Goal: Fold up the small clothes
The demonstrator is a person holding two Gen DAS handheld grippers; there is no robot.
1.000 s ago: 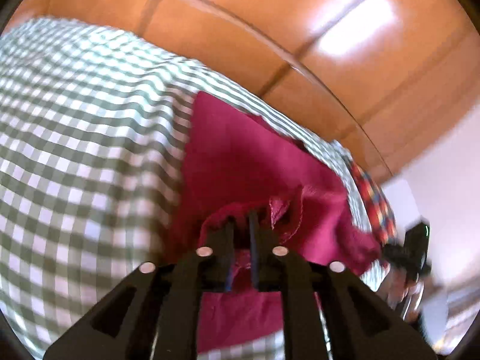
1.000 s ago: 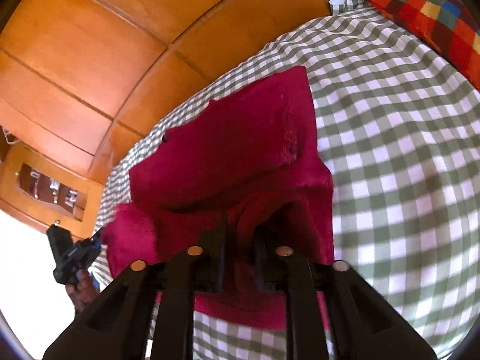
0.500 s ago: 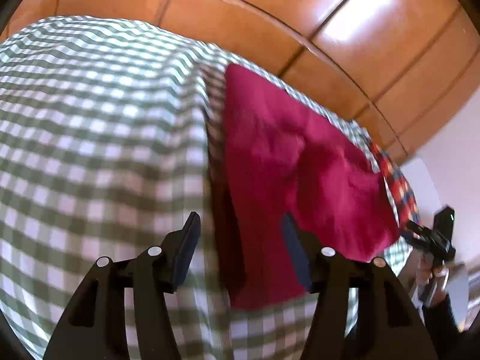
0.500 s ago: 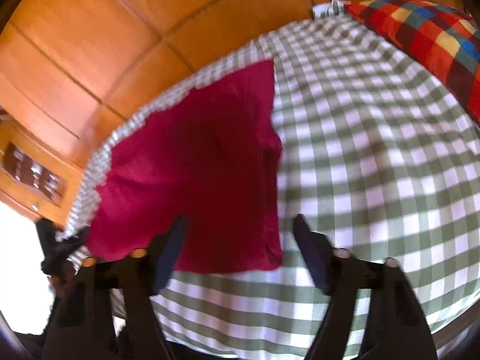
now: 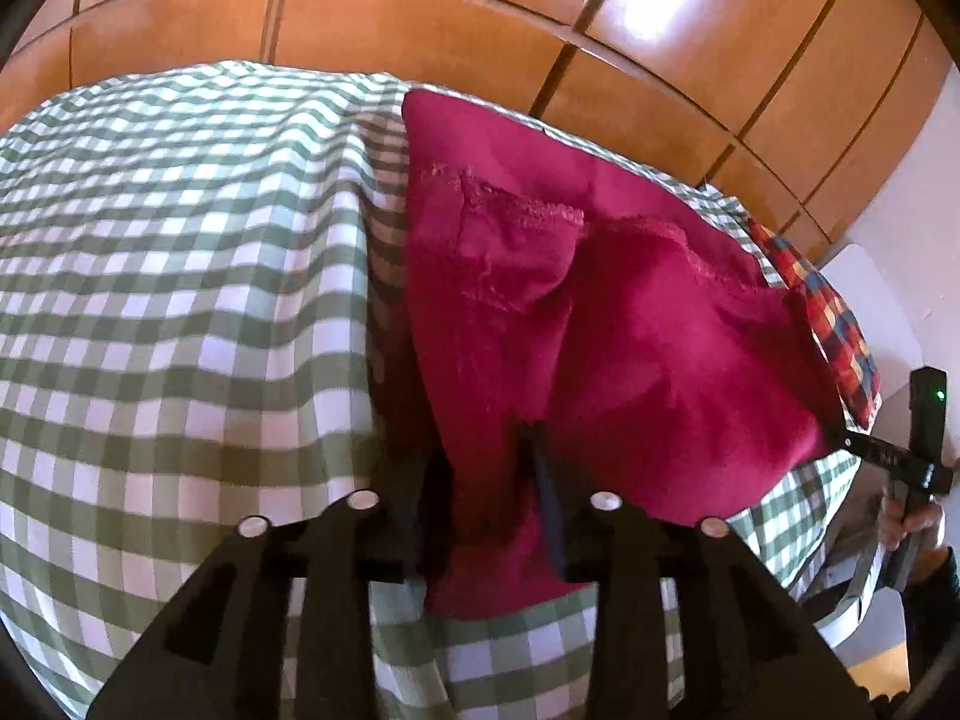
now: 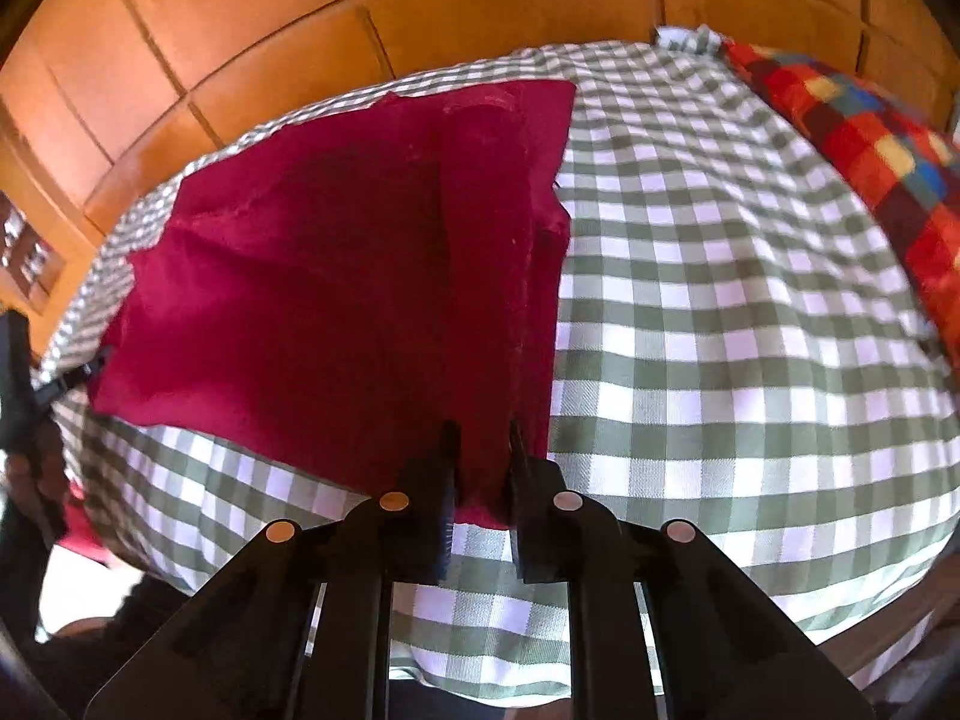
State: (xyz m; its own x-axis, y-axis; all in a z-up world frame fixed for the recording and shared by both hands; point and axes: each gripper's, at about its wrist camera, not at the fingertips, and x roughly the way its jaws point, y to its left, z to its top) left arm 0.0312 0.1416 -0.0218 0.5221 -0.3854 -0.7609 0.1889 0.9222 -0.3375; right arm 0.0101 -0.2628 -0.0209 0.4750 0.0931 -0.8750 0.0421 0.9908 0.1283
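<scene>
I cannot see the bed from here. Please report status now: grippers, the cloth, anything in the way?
Left gripper and right gripper closing on near edge of red garment. Garment partly folded on checked cloth. Nothing in the way.

A: What can't we see at the red garment [image 5: 630, 324]?

B: Its near hem is hidden behind the left hand-held gripper [image 5: 486, 504], whose closing jaws have cloth between them. Right of the garment, the plaid pillow [image 5: 840, 330] is mostly covered.

A: And in the right wrist view?

B: The pillow is cut off by the edge.
</scene>
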